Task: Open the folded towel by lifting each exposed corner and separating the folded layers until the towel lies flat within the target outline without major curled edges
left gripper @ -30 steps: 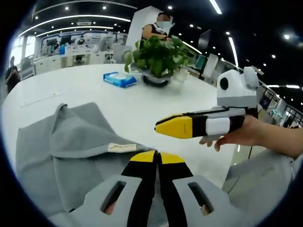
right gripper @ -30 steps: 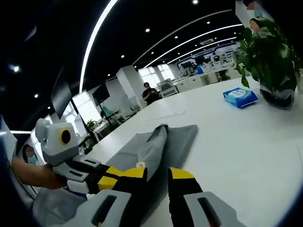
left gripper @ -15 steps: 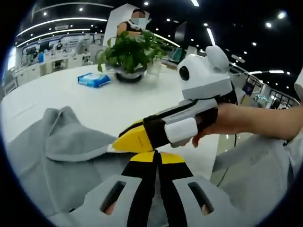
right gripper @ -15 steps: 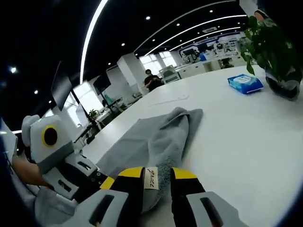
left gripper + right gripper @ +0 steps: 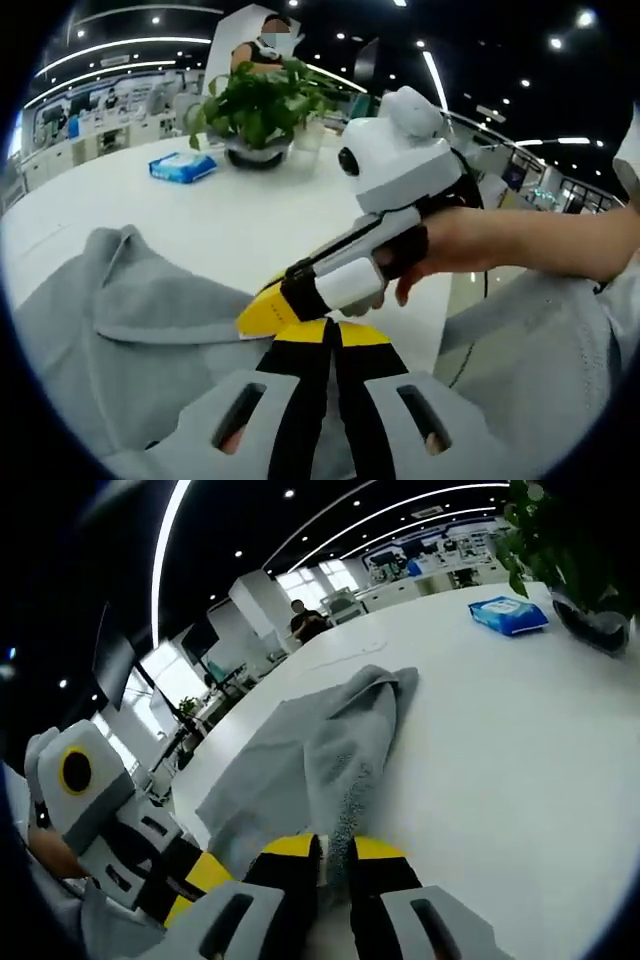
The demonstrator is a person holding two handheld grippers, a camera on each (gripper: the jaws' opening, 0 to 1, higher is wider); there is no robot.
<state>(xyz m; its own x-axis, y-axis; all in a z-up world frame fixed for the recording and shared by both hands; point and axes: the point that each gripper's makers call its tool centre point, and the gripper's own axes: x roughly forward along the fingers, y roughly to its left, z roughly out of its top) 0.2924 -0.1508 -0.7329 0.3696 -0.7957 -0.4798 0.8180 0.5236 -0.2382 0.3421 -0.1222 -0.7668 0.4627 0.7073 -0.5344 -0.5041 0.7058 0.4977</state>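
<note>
A grey towel [image 5: 150,300] lies partly folded on the white table [image 5: 250,215], with a loose upper layer bunched toward the far corner. My left gripper [image 5: 333,335] is shut at the towel's near edge, with fabric running under its tips. My right gripper [image 5: 262,312], held by a hand [image 5: 450,250], reaches in from the right, its yellow tips on the edge of the upper layer. In the right gripper view the towel [image 5: 310,750] runs up from my right gripper [image 5: 335,848], whose jaws pinch the fold. The left gripper [image 5: 195,890] sits low at the left by the towel's corner.
A potted plant [image 5: 255,100] and a blue wipes pack [image 5: 182,166] stand at the far side of the table; both are also in the right gripper view, the plant [image 5: 575,560] and the pack [image 5: 508,615]. Bare white table [image 5: 500,730] spreads right of the towel.
My right gripper has come down to the towel's upper layer and its jaws have shut on the fold. The left gripper has stayed shut at the near edge.
</note>
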